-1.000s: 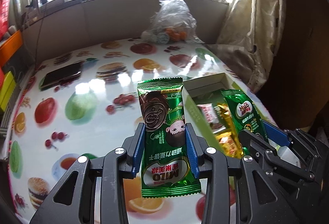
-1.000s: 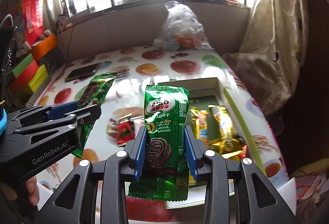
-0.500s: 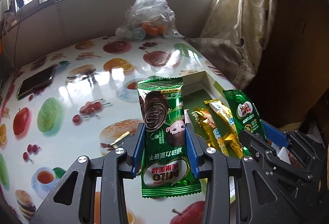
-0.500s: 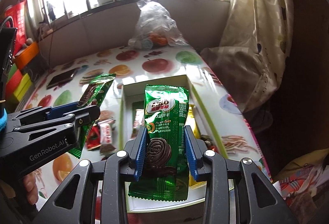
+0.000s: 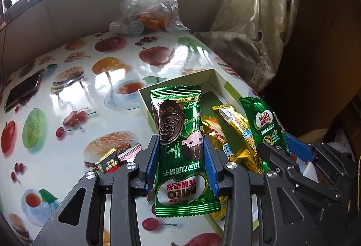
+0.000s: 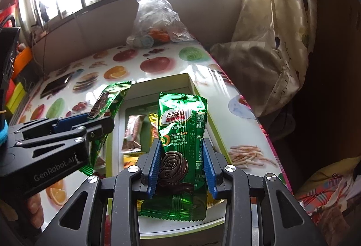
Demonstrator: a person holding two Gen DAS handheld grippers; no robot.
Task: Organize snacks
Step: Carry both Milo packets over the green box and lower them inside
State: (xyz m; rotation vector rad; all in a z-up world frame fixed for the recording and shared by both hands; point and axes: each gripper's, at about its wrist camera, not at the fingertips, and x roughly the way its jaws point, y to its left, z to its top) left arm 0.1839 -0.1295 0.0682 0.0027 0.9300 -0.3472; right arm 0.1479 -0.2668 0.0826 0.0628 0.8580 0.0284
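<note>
The left gripper is clamping one green Milo packet by its sides, and the right gripper is pinching a second Milo packet the same way; both have been travelling from over the bare table toward its right edge. Both packets are now hanging over the open box there, above the gold wrappers inside, so lowering and releasing looks next.

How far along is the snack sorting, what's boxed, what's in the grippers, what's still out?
Done: several gold-wrapped snacks already lie in the white box. In hand: the left gripper and the right gripper are each shut on a green Milo biscuit packet, both above the box, neither released. Left: two small wrapped candies lie on the fruit-print tablecloth beside the box.
</note>
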